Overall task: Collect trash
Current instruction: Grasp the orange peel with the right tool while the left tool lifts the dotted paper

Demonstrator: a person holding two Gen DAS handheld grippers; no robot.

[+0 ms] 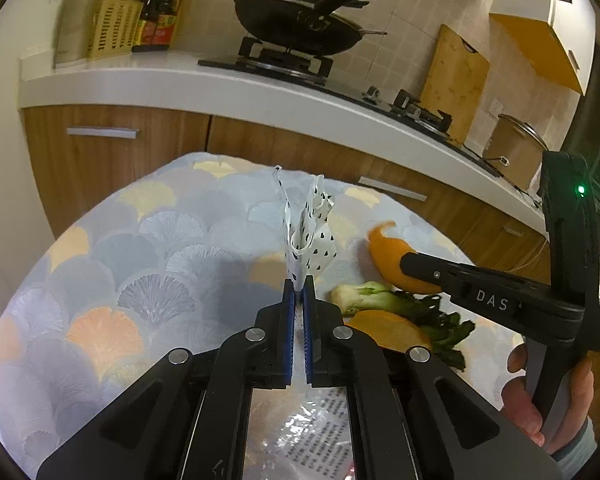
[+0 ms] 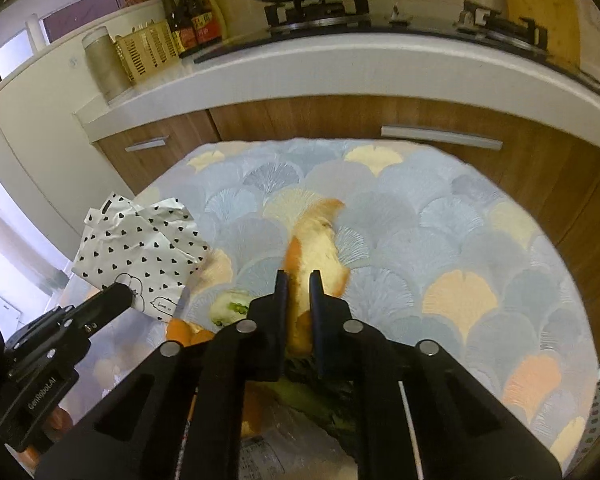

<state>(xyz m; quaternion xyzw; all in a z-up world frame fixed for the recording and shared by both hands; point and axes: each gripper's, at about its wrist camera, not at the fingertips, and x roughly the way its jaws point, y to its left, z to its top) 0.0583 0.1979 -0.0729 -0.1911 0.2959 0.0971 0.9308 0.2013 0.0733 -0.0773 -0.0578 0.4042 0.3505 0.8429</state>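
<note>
A round desk under a pale blue-grey cloth printed with ginkgo fans in grey, cream and orange stands just before wood-fronted kitchen cabinets. Their white counter carries a black wok on a gas hob, sauce bottles at 11 o'clock and a wooden cutting board at 2 o'clock.

The left hand-held gripper is clamped on a crumpled white paper bag with black hearts, lifted over the cloth. The right hand-held gripper is nearly closed, pinching a curled orange peel near the desk's middle. A green vegetable stalk and a second orange peel piece lie just beside it.
</note>
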